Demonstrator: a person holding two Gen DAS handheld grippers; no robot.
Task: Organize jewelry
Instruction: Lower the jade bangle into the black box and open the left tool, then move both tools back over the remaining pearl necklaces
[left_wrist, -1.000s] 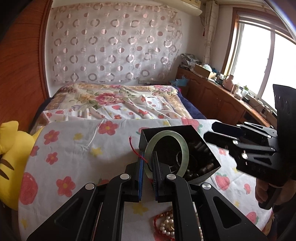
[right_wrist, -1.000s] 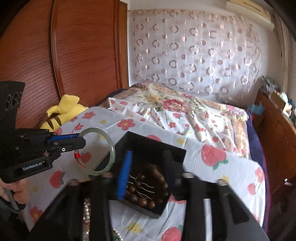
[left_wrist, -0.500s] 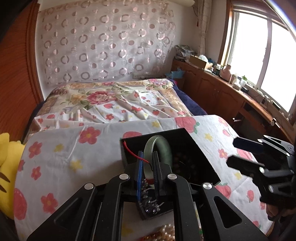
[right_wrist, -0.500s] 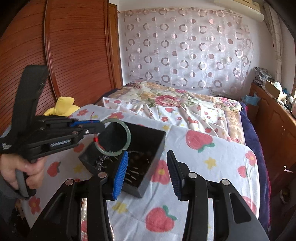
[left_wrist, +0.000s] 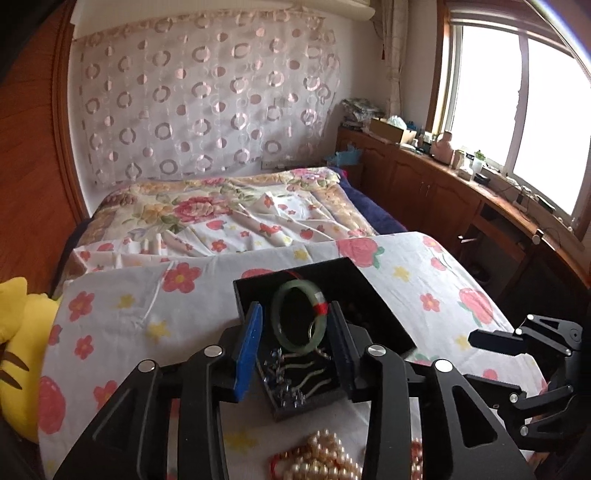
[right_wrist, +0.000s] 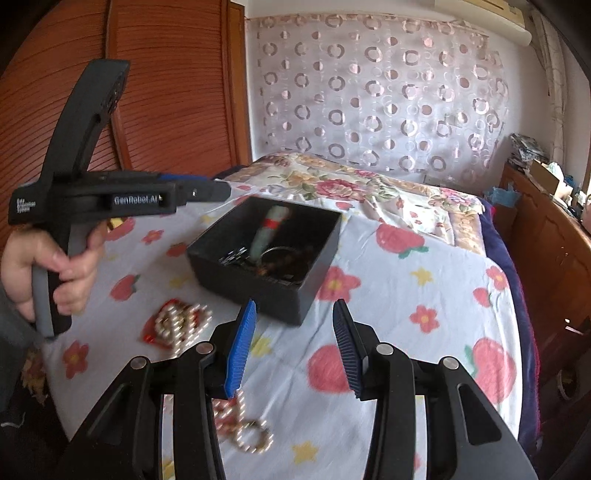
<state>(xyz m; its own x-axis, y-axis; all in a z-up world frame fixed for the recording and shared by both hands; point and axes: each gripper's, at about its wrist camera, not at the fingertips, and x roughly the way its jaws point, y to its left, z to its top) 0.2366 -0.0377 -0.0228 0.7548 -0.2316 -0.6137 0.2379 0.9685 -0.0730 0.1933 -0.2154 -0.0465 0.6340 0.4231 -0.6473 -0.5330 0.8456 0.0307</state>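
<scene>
Partly hidden box (left_wrist: 373, 295) contents, blurry; green bangle (left_wrist: 299, 321) lies inside, centre frame, between my just-opened left tongs (left_wrist: 295, 332), untouched. Right tongs (right_wrist: 291, 347) apart, empty, lower centre.

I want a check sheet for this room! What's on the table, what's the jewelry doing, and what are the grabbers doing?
Surface: table under a flowered cloth.
Job's things: black box on the cloth; green bangle with a red thread lies in it, on other jewelry. Pearl strands lie on the cloth outside the box.
Clutter: yellow plush at the table's edge.
Grippers: left gripper has just been opening, the bangle lies free between its jaws; right gripper open, empty.
Cables: nothing seen on the table.
Surroundings: bed, patterned curtain, wooden cabinets under a window.
</scene>
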